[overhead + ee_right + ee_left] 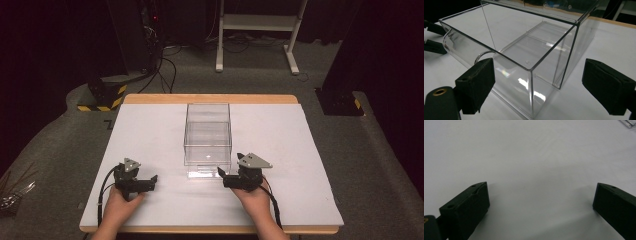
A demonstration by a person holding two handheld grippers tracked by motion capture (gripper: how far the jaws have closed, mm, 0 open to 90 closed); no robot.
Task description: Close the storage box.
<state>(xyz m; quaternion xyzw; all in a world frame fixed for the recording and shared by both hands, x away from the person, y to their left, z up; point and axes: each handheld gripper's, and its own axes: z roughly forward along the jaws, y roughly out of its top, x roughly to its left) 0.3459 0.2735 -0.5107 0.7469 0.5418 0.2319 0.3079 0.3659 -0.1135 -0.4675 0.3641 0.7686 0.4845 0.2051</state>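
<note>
resting on the white desk, both tools sit near the person's edge, each held in a hand that comes in from the bottom of the high view. the left tool lies at the near left, its tips pointing toward the middle of the desk; its own view has its two black jaws standing wide apart over bare white surface, with nothing between them, and a corner of clear plastic just at the top right edge. the right tool lies at the near right, its tips pointing left toward the near end of the clear box. in the right gripper view its jaws are also spread wide and hold nothing; the near corner of the box stands just ahead of the gap between them, with the left jaw close beside the box's rounded front wall, though whether it touches cannot be told.

the clear box stands upright in the middle of the desk, long axis running away from the person, open at the top, its inside bare. a flat clear piece lies on the desk at its near end, touching or just beside it. the left tool is well apart from the box; the right tool is near its near right corner. beyond the desk lies grey floor with cables and a white frame.
</note>
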